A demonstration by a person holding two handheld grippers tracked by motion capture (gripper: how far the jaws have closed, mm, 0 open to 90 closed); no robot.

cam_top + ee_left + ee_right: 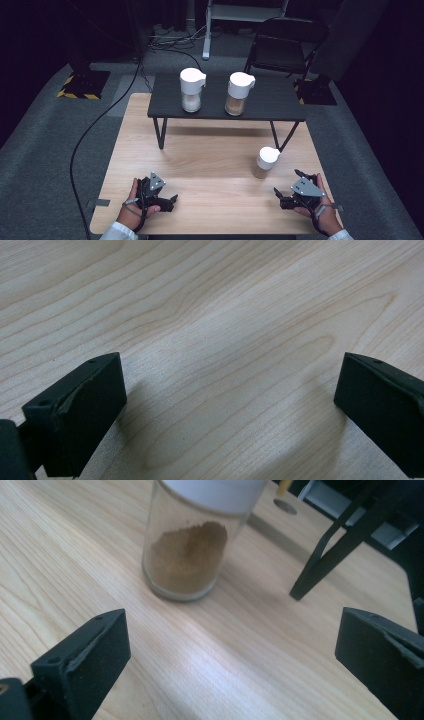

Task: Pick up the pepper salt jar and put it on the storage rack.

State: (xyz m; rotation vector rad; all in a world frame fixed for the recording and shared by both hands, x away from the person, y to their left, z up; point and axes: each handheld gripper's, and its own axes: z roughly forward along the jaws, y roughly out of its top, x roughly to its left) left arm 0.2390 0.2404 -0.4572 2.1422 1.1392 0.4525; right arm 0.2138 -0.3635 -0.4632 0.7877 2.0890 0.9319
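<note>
At the bottom of the high view both hands rest on the light wooden counter point(200, 165). The left claw point(171, 201) sits at the lower left of the frame, its jaws spread wide over bare wood grain, as the left gripper view confirms: nothing lies between them. The right claw point(278, 194) sits at the lower right, equally released, with a wide gap between its jaws in the right gripper view and nothing gripped.

Just beyond the right claw, a little up and to the left of it in the high view, stands the small jar point(265, 163): clear glass with a white cap and a layer of brown powder in the bottom. It is upright on the counter, near the claw but apart from it. In the right gripper view the jar point(192, 550) sits in the upper centre of the frame, ahead of the open jaws.

Farther off, across the upper middle of the high view, a low dark shelf point(270, 107) on black legs stands on the counter. It carries two taller white-capped jars, one with pale contents point(192, 90) on the left and one with tan contents point(239, 94) to its right.

By my reading the work has barely begun: the small jar is ungrasped, so reaching, closing on it and carrying it all remain.
</note>
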